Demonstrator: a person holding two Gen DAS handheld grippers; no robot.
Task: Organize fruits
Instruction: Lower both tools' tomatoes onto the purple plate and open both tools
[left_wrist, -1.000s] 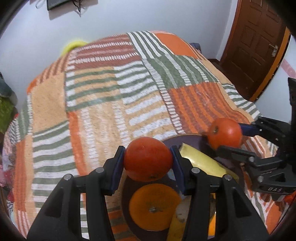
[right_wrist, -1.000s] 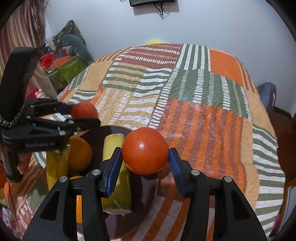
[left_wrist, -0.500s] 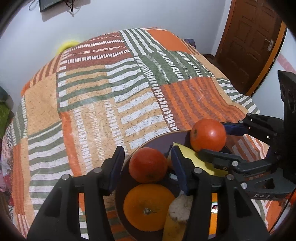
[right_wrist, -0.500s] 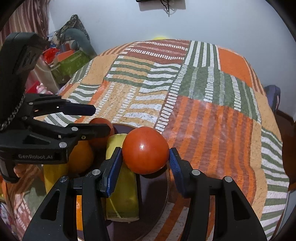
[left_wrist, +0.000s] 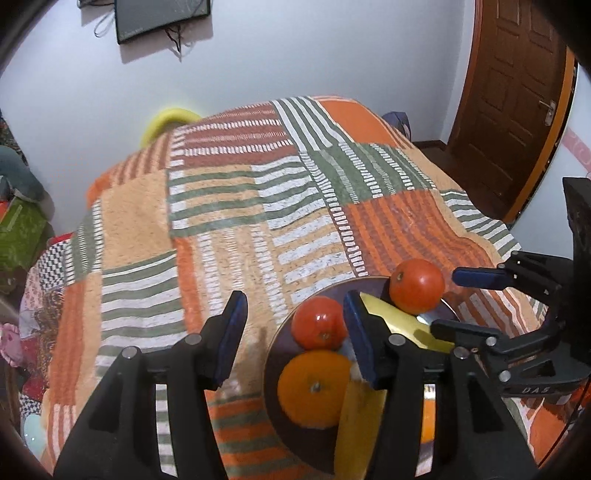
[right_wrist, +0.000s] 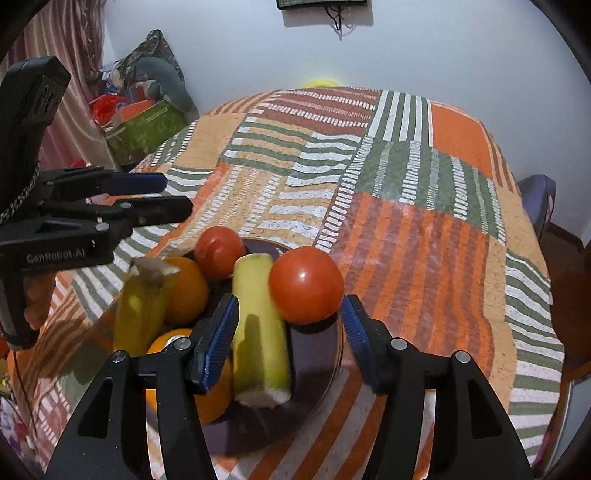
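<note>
Patchwork bedspread in orange, green and white stripes covered the bed below a pale wall with a dark screen. On the spread's near part stood a dark plate carrying the fruit. One tomato lay at the plate's right edge, touching a pale yellow banana piece; a second tomato lay at the far rim, beside an orange and a second banana piece. Another orange lay nearest the camera. The right tongs stood open just short of the first tomato, pads clear of it, their jaws having just been opening. The left tongs also stood open, apart from the second tomato, having just widened. A brown door stood at the right of the left wrist view.
</note>
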